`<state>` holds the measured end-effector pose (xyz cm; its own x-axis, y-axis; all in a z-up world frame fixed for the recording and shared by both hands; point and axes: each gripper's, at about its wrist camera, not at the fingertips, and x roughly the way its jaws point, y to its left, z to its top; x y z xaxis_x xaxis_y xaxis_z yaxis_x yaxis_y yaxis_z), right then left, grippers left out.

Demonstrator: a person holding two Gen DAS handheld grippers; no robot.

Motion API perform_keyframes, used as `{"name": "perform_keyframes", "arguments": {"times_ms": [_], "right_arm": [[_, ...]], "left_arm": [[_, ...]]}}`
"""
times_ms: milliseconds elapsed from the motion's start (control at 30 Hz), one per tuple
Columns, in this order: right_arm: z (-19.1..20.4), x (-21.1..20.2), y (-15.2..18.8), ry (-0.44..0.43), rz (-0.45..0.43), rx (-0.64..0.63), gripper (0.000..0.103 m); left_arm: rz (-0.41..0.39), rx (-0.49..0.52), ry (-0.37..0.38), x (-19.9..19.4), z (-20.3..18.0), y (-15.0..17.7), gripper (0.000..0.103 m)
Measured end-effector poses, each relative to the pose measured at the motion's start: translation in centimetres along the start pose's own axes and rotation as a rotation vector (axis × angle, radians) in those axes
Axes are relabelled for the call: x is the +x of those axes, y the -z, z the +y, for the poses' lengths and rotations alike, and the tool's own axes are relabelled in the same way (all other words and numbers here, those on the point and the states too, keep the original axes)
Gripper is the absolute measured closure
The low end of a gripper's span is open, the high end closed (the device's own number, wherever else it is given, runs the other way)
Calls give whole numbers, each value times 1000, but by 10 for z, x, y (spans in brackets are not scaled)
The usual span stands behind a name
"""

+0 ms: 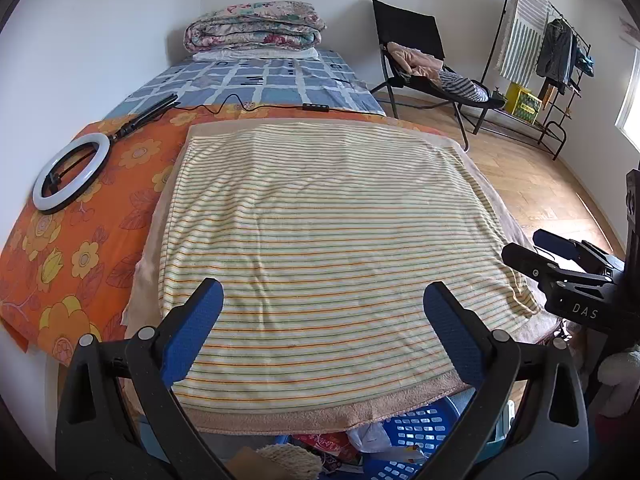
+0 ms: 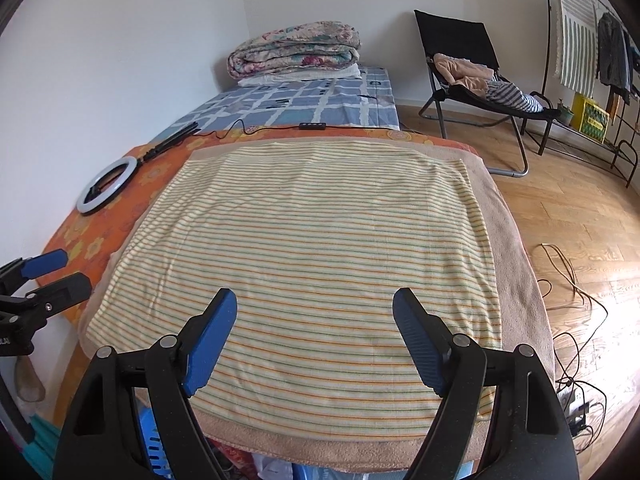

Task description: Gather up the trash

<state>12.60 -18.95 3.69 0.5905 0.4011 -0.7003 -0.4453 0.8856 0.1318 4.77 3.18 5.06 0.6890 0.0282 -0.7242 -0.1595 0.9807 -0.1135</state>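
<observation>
**Striped towel bare, trash already down in the basket**

Striped towelling covered the near end of the bed, and no scrap of rubbish showed anywhere on the towel (image 1: 320, 240). Judged from that, the collecting looked close to finished, or else not begun with the rubbish lying somewhere out of view; the pictures could not settle which.

Both tools hovered over the towel's near edge. The left gripper (image 1: 323, 312) had its blue pads spread wide with nothing between them. The right gripper (image 2: 315, 320) was likewise spread and held nothing. From the left camera the right gripper appeared at the far right edge, beside the bed.

Below the towel's hanging edge stood a blue basket (image 1: 424, 428) with a slotted wall. Inside it lay the trash (image 1: 340, 442): crumpled white paper, a red printed wrapper, and something tan and woven-looking at the front. Part of it was hidden by the towel and the gripper arms, so how full the basket was could not be told.

Further up the bed, a ring light (image 1: 72, 174) lay on the orange flowered sheet (image 1: 80, 240), well apart from the grippers, and it did not look like rubbish.
</observation>
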Motion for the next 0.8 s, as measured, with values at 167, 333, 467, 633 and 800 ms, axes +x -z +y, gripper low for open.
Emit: {"name": "perform_keyframes", "arguments": {"times_ms": [167, 333, 467, 633, 800], "right_arm": [[0, -2, 0, 15, -12, -3, 23], [1, -3, 0, 31, -21, -14, 23], [0, -4, 1, 35, -22, -16, 23], [-1, -4, 2, 39, -21, -15, 23], [-3, -3, 3, 42, -15, -19, 23]], "left_arm": [[-1, 3, -5, -1, -1, 0, 1], [-2, 0, -11, 0, 0, 0, 1], [0, 1, -10, 1, 1, 0, 1], [-1, 0, -12, 1, 0, 0, 1], [7, 2, -12, 2, 0, 1, 1]]}}
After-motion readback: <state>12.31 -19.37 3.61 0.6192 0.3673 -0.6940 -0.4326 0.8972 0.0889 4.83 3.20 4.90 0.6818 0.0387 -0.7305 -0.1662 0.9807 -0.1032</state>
